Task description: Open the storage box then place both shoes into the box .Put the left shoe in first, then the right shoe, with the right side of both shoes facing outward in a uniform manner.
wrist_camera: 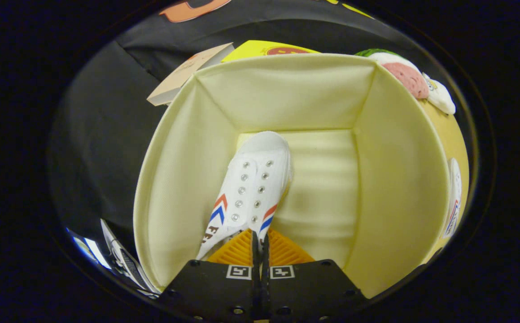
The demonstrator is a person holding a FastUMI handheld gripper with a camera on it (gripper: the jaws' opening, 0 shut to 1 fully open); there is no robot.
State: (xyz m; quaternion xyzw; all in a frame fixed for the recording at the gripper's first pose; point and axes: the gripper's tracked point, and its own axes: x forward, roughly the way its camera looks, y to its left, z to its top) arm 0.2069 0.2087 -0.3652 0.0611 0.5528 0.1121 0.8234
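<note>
A cream fabric storage box point(179, 188) stands open below me, its inner walls and ribbed floor in view. A white canvas shoe point(253, 179) with red and blue chevron stripes and metal eyelets hangs toe-down inside the box, its toe close to the box floor near the far left corner. My gripper point(260, 242) is above the box opening, shut on the shoe's tongue or upper edge, with both fingers pressed close together on it. The heel end of the shoe is hidden behind the fingers.
A tan card-like lid point(188, 74) and a yellow item point(268, 48) lie beyond the box's far wall. A round plush or printed cushion point(414, 80) bulges past the right wall. Part of another shoe point(125, 262) lies left of the box on black cloth.
</note>
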